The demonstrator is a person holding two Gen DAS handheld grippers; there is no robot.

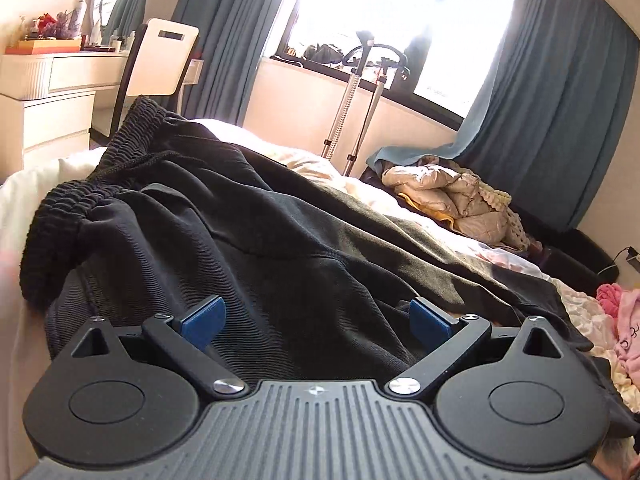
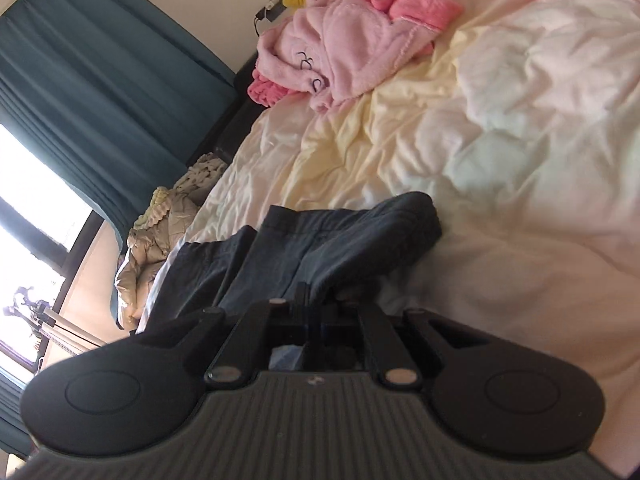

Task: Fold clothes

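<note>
Dark grey cotton trousers with a ribbed elastic waistband [image 1: 248,216] lie spread across a bed under a rumpled cream quilt [image 2: 500,140], the flat surface serving as the folding ground. The right gripper [image 2: 316,300] has its jaws pressed together on a fold of the trousers' dark cloth, apparently at the leg end, which rises off the quilt toward it, a hold that looks meant to carry that end over the rest of the garment. The left gripper [image 1: 318,320] hangs above the trousers near the waistband end, its blue pads [image 1: 206,314] spread wide and gripping nothing, probably free to pin or smooth the cloth as the fold comes over. A fluffy pink robe [image 2: 344,48] lies bunched near the head of the bed, and a shiny beige puffer jacket [image 1: 444,196] sits heaped beside the teal curtains [image 1: 552,88], both likely waiting their turn.
</note>
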